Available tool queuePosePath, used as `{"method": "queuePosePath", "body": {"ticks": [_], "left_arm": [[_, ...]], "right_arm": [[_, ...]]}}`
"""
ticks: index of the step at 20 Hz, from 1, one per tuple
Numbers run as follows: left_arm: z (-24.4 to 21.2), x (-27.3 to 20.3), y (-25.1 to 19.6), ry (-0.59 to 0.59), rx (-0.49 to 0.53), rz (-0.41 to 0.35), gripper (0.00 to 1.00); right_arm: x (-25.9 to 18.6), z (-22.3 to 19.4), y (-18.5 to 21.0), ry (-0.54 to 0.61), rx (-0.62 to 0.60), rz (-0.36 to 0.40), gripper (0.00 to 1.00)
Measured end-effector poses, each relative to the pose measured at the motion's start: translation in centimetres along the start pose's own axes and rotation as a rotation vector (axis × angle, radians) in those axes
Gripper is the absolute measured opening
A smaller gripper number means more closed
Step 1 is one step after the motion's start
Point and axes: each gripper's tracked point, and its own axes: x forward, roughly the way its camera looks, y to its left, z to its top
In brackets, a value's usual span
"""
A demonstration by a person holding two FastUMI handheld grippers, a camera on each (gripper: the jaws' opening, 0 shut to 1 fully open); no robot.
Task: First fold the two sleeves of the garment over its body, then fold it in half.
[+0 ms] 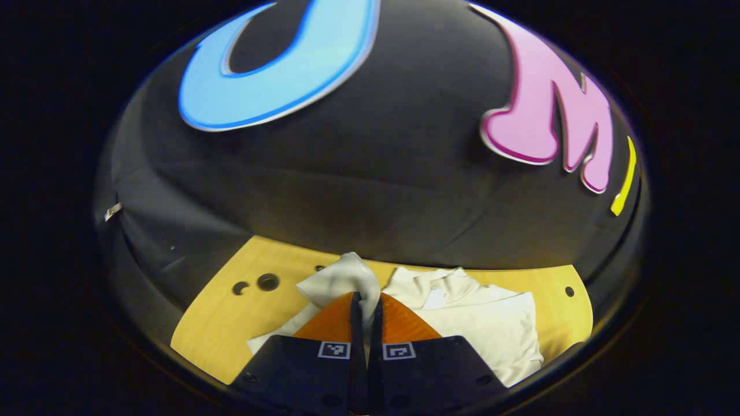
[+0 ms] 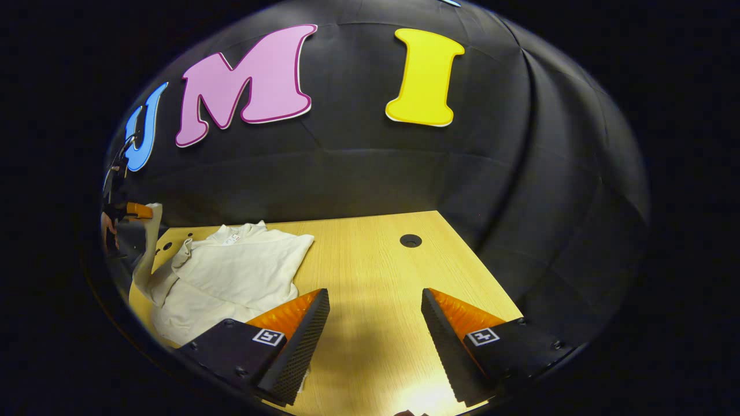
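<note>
Left gripper [image 1: 366,300] clenched on a sleeve [image 1: 342,282] of the white garment [image 1: 485,323], both orange fingers pressed together with the cloth pinched between them and bunching up past the tips. Raised off the wooden table [image 1: 219,323], pointing forward toward the black booth wall, the sleeve lifted above the rest of the shirt. Seen again in the right gripper view at the far left edge: the left gripper [image 2: 139,211] held up in a hand [image 2: 108,228], the sleeve [image 2: 151,242] hanging down from it in a strip to the garment below.

Garment [image 2: 231,271] lying flat on the left part of the table [image 2: 370,266], collar toward the wall, body spread, one side already lying over the body.

Right gripper [image 2: 376,300] released, fingers spread wide with bare tabletop between them, hovering low and level over the table just beside the garment's near edge, its left finger [image 2: 295,329] overlapping the hem in view; touching or not, cannot tell.
</note>
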Motion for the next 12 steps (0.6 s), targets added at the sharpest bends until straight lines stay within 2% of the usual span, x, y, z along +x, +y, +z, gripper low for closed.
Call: {"method": "queuePosePath", "body": {"ticks": [3, 7, 12], "left_arm": [[-0.4, 1.8, -7.4, 0.001, 0.06, -0.105, 0.06], [-3.6, 3.9, -16.1, 0.041, 0.114, -0.209, 0.06], [-6.8, 4.7, -24.7, 0.087, 0.167, -0.342, 0.06]], "right_arm": [[0.1, -0.9, -0.4, 0.018, 0.027, 0.002, 0.98], [-0.1, -3.0, 0.0, 0.064, 0.076, 0.013, 0.98], [-0.7, -4.1, 0.3, 0.074, 0.073, 0.014, 0.99]]}}
